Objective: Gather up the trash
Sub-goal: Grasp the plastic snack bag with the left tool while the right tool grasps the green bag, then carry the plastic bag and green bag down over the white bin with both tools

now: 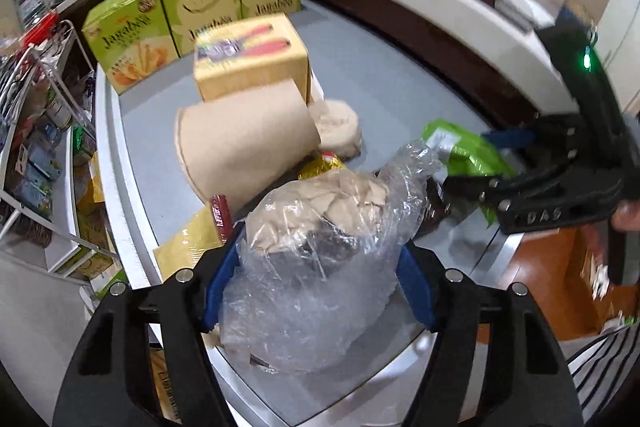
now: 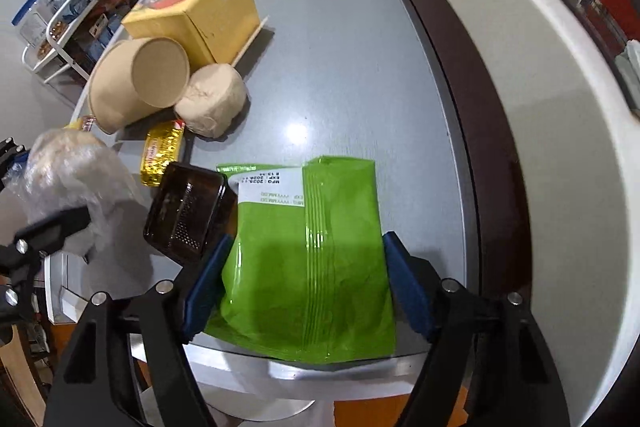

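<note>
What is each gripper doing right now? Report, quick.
Left gripper: closed on the clear plastic bag.
Right gripper: closed on the green pouch.

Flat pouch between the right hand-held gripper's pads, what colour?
Bright green pouch, white date label; clearest in the right wrist view.

Crumpled plastic bag [image 1: 320,267], green pouch [image 2: 308,259]

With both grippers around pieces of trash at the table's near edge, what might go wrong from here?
1. The clear plastic bag between the left gripper pads is soft and crinkly; it may slip or shed its crumpled paper.
2. The flat green pouch overhangs the table edge; the right gripper could push it off.
3. The brown jar lies on its side beside the pouch and could get knocked and roll.
</note>
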